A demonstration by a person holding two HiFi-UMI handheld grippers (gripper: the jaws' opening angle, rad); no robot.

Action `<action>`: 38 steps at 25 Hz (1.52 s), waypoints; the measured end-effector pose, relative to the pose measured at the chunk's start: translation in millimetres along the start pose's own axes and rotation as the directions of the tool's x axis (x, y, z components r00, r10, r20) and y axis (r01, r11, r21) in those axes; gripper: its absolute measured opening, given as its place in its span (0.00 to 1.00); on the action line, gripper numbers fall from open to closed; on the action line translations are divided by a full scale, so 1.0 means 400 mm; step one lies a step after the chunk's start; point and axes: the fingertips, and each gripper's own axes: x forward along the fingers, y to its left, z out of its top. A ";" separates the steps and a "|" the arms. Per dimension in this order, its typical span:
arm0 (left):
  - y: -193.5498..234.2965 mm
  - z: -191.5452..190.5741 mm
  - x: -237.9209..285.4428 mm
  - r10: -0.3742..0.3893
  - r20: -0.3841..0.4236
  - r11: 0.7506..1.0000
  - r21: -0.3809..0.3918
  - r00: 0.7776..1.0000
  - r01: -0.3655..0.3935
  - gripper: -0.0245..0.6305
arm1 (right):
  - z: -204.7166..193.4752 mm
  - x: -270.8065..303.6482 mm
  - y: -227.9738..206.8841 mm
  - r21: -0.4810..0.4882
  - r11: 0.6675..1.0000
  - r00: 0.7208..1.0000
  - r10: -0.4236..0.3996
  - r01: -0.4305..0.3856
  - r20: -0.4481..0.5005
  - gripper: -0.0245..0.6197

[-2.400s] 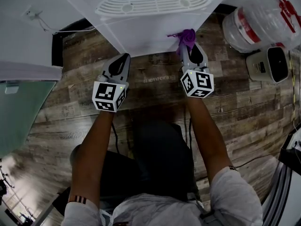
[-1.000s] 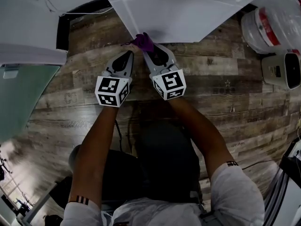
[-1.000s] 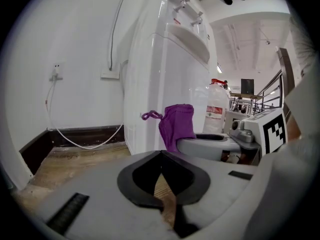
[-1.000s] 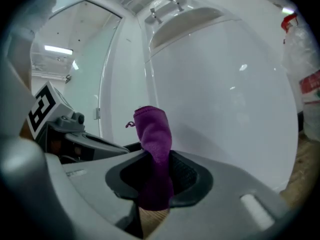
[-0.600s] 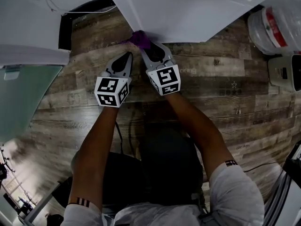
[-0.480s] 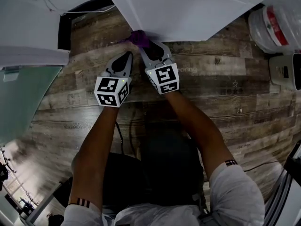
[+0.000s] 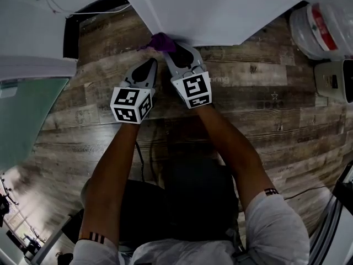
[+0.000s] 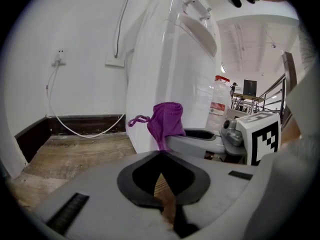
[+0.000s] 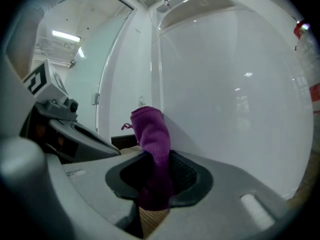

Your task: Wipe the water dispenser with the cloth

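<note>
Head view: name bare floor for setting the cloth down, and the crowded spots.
Bare wood floor lies right of the right gripper, along the water dispenser base. Crowded at the dispenser's corner: left gripper, right gripper, purple cloth.

Head view: both arms reach forward, left forearm [image 7: 113, 170] and right forearm [image 7: 231, 153] bare. Left gripper [image 7: 151, 63] points toward 1 o'clock, jaws together, nothing between them. Right gripper [image 7: 172, 48] sits just beside it, points toward 11 o'clock, jaws pinched on a purple cloth [image 7: 161, 42].
</note>
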 end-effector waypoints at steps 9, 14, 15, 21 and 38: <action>-0.039 -0.011 0.023 -0.031 -0.012 0.999 0.009 0.999 0.031 0.04 | -0.018 -0.056 -0.089 -0.013 0.997 0.997 -0.071 0.071 -0.002 0.19; -0.049 -0.011 0.032 -0.032 -0.014 0.999 0.007 0.999 0.032 0.04 | -0.041 -0.097 -0.155 0.040 0.988 0.989 -0.150 0.150 -0.008 0.19; -0.052 -0.010 0.034 -0.034 -0.014 0.999 0.007 0.999 0.034 0.04 | -0.045 -0.108 -0.173 0.050 0.984 0.986 -0.168 0.168 -0.006 0.19; -0.060 -0.014 0.044 -0.035 -0.015 0.999 0.001 0.999 0.035 0.04 | -0.062 -0.180 -0.282 0.098 0.960 0.964 -0.266 0.264 0.002 0.19; -0.107 -0.016 0.077 -0.053 -0.031 0.998 0.016 0.998 0.053 0.04 | -0.088 -0.324 -0.476 0.178 0.890 0.905 -0.426 0.419 0.001 0.19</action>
